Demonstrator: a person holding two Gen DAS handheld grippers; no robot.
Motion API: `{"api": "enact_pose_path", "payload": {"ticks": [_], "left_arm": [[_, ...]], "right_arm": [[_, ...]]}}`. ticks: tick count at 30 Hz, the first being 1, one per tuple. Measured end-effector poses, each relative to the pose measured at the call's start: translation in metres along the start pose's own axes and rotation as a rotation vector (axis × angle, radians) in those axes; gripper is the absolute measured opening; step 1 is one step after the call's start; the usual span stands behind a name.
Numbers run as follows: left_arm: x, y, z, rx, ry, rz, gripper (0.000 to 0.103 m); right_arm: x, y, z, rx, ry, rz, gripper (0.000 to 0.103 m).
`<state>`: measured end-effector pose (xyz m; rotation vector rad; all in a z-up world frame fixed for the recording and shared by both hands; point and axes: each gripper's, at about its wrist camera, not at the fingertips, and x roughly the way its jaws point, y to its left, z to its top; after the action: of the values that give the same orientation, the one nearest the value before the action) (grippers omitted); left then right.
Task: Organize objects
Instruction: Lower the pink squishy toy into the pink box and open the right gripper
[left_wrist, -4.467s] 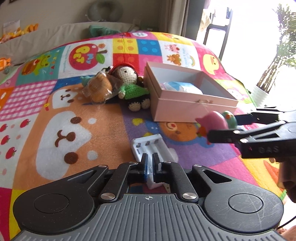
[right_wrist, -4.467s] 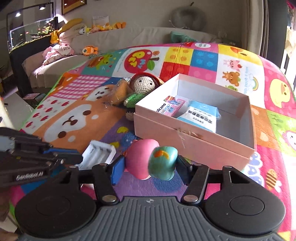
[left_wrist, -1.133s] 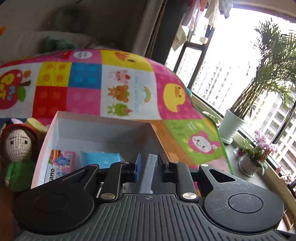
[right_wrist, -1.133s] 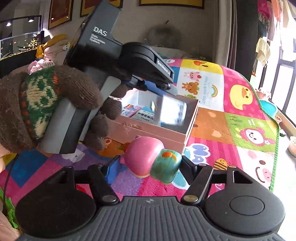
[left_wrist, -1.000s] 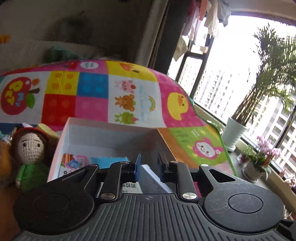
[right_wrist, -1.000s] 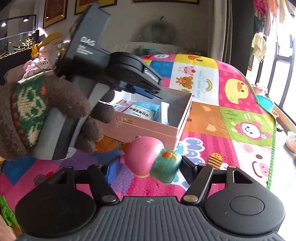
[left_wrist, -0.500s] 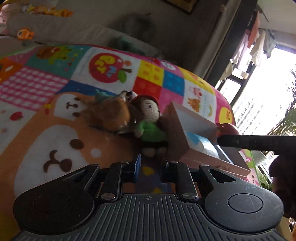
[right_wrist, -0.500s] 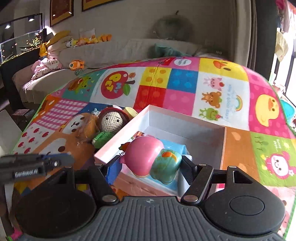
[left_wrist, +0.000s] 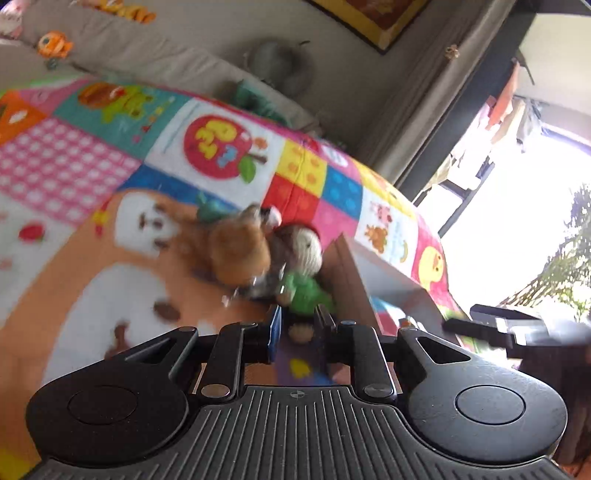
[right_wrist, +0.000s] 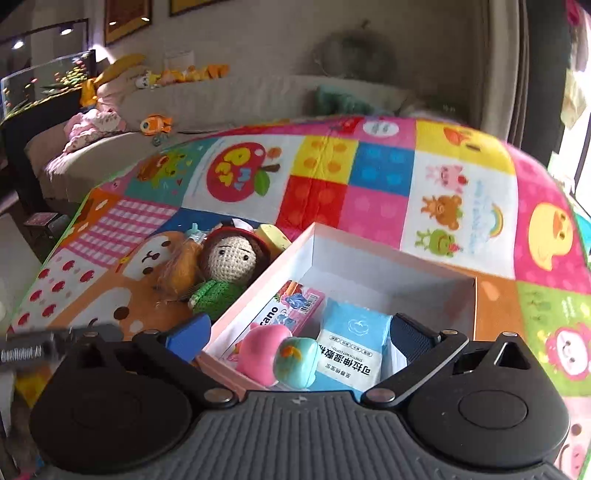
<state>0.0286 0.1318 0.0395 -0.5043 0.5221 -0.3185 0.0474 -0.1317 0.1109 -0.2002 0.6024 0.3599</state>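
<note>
My right gripper is open over the near side of the pink box. The pink and teal toy lies loose between its spread fingers, inside the box next to a blue wipes pack and a pink packet. My left gripper is empty, its jaws a narrow gap apart, low over the mat and just short of the crochet doll, which leans on the box's left wall. An orange wrapped toy lies beside the doll. The view is blurred.
The colourful play mat covers the floor. A grey sofa with plush toys runs along its far edge. A window and a plant stand to the right in the left wrist view. My right gripper shows there over the box.
My right gripper has opened and released the pink and teal toy into the box. My left gripper, which dropped the white tray into the box earlier, has swung left and come close to the doll.
</note>
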Motion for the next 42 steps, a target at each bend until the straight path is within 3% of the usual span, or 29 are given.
{"api": "enact_pose_path", "payload": {"ticks": [3,7,13,18,20,26,34,39,42], "left_arm": [[0.018,-0.017,0.021,0.066,0.019,0.002,0.021],[0.054,-0.041,0.042,0.129,0.042,0.004,0.022],[0.116,-0.055,0.072,0.219,0.0,0.207,0.021],[0.176,-0.05,0.086,0.253,0.148,0.163,0.021],[0.188,-0.052,0.081,0.31,0.182,0.171,0.023],[0.143,-0.057,0.061,0.435,0.222,0.081,0.024],[0.041,-0.051,0.019,0.448,0.293,-0.08,0.024],[-0.033,-0.049,-0.001,0.409,0.169,0.059,0.025],[-0.059,-0.04,-0.013,0.4,0.144,0.179,0.025]], "right_arm": [[-0.011,0.023,-0.026,-0.096,-0.017,0.034,0.103],[-0.003,0.047,-0.061,-0.132,0.017,0.092,0.103],[0.012,0.057,-0.094,-0.133,0.044,0.087,0.103],[0.015,0.047,-0.098,-0.076,0.058,0.132,0.103],[0.016,0.044,-0.099,-0.055,0.064,0.14,0.103],[0.017,0.024,-0.098,0.064,0.068,0.16,0.103],[0.018,0.023,-0.101,0.085,0.105,0.102,0.103],[0.006,0.016,-0.111,0.103,0.107,0.06,0.103],[0.001,0.006,-0.115,0.136,0.118,0.031,0.103]]}}
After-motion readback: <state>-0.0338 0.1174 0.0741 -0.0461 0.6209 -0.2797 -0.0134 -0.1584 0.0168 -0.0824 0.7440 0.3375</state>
